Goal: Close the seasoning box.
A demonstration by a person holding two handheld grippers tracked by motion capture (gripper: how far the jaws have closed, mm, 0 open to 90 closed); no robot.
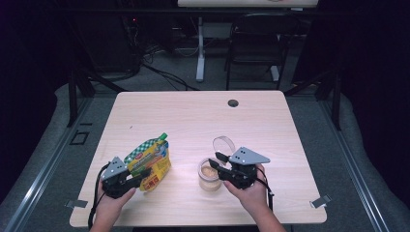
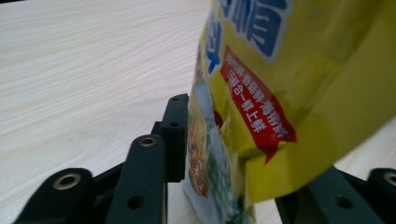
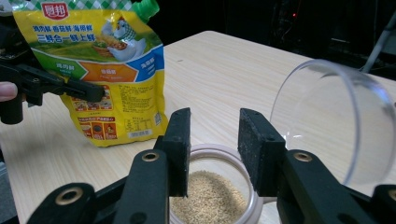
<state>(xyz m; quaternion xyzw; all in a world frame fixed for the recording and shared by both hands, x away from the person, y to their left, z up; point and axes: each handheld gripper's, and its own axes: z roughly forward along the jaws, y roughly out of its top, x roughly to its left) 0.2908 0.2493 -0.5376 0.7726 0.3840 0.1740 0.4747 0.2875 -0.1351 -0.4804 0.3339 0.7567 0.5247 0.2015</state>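
Left gripper [image 1: 138,175] clamps the pouch [image 1: 151,163] upright near the table's [image 1: 193,116] front-left corner. Right gripper [image 1: 217,163] hovers over the jar [image 1: 208,175], jaws parted, holding nothing.

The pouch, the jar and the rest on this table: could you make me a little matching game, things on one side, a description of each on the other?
Things:
1. pouch
2. jar
3. lid
4. pouch cap

Descriptions:
A. clear, beyond the jar
B. green
C. open, with tan granules inside
D. yellow, clamped upright in the left gripper

Pairs: 1-D, 2-C, 3-A, 4-B
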